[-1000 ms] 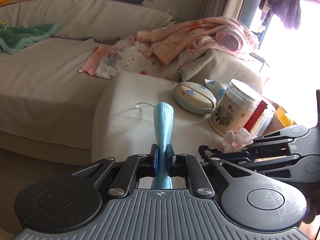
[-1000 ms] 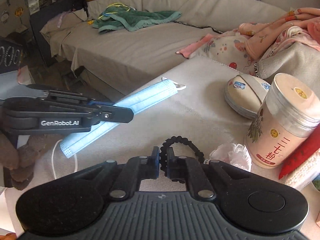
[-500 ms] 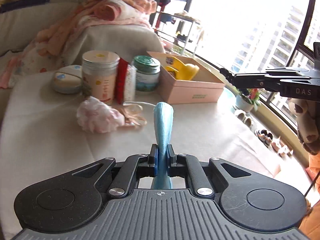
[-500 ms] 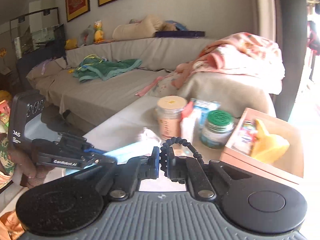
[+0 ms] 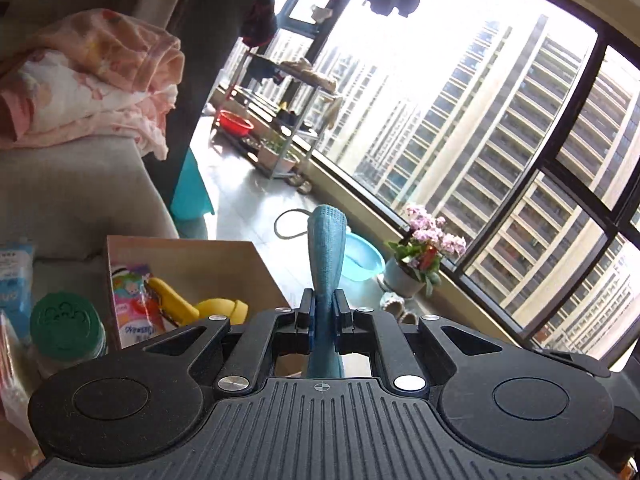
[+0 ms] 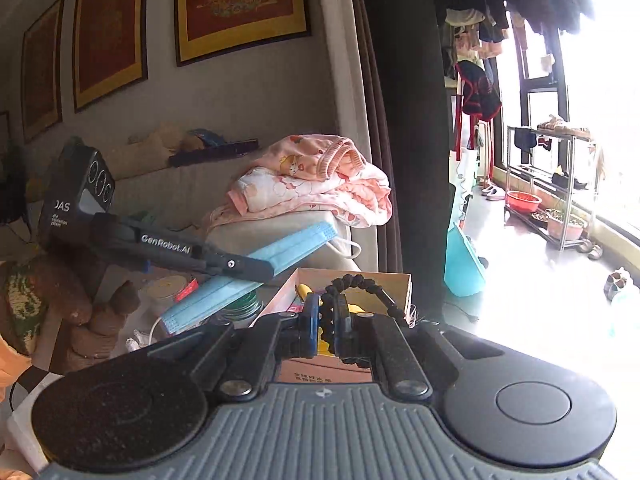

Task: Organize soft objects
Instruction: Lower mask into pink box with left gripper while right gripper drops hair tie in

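Since the earlier frames both grippers have swung away from the table centre toward the pink cardboard box (image 5: 256, 264) at the table's window-side edge. The left gripper (image 5: 324, 314) is clamped narrow on the blue face mask (image 5: 326, 248), gripped near its middle; seen from the right wrist, the mask's long axis runs from lower left to upper right, above the green-lidded jar (image 5: 64, 326). The right gripper (image 6: 324, 320) is pinched on the black scrunchie (image 6: 360, 284), whose loop stands directly over the box opening. By judgement, the right gripper is nearer the box; the coming release depends on the scrunchie hanging inside the box rim.
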Motion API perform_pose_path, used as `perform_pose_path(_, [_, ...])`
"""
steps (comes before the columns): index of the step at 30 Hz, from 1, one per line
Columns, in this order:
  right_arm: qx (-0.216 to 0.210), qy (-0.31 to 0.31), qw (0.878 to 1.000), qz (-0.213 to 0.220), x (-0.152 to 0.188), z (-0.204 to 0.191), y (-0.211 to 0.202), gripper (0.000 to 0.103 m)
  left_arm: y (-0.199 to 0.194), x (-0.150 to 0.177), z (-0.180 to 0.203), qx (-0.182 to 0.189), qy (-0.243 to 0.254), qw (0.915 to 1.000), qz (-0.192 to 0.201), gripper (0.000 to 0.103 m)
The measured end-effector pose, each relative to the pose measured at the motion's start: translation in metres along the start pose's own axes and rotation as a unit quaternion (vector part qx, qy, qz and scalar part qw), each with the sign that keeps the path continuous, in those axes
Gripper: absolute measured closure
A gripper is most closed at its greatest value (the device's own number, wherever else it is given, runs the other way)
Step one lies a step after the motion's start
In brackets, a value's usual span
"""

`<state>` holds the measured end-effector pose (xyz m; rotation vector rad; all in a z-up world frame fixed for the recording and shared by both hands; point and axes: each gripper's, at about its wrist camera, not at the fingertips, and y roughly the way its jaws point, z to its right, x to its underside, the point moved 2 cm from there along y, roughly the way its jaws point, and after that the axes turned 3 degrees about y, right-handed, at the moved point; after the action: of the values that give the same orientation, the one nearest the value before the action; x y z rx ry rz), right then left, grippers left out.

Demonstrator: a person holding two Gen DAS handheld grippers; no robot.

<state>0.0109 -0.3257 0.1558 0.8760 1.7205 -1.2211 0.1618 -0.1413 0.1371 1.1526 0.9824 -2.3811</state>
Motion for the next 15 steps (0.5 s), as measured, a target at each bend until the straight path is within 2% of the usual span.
perform_pose_path(2, [0.002, 0.011, 1.000, -0.004, 0.000, 0.010, 0.015, 0.096, 0.047, -0.015, -0.010, -0.027, -0.038, 0.9989, 0.007, 0.091])
perform_pose_path(3, [0.004, 0.018, 1.000, -0.010, 0.001, 0.017, 0.024, 0.096, 0.065, -0.016, -0.017, -0.043, -0.053, 0.9977, -0.004, 0.086])
perform_pose_path(4, [0.007, 0.025, 1.000, -0.016, 0.003, 0.023, 0.033, 0.096, 0.086, -0.015, -0.027, -0.061, -0.074, 0.9949, -0.031, 0.084])
perform_pose_path(6, [0.014, 0.036, 0.999, -0.032, 0.008, 0.033, 0.047, 0.096, 0.124, 0.000, -0.054, -0.095, -0.130, 0.9825, -0.094, 0.084])
perform_pose_path(7, [0.016, 0.041, 0.998, -0.041, 0.010, 0.038, 0.054, 0.096, 0.133, 0.007, -0.063, -0.100, -0.151, 0.9772, -0.111, 0.086])
perform_pose_path(8, [0.020, 0.046, 0.997, -0.050, 0.013, 0.043, 0.060, 0.096, 0.141, 0.016, -0.078, -0.084, -0.182, 0.9714, -0.127, 0.086])
perform_pose_path(9, [0.024, 0.050, 0.997, -0.056, 0.015, 0.047, 0.065, 0.096, 0.145, 0.019, -0.087, -0.061, -0.202, 0.9690, -0.128, 0.087])
perform_pose_path(12, [0.026, 0.056, 0.996, -0.069, 0.020, 0.055, 0.083, 0.096, 0.133, 0.011, -0.097, -0.034, -0.208, 0.9738, -0.084, 0.085])
perform_pose_path(15, [0.013, 0.067, 0.995, -0.079, 0.018, 0.056, 0.104, 0.096, 0.111, -0.019, -0.096, -0.029, -0.150, 0.9875, -0.038, 0.082])
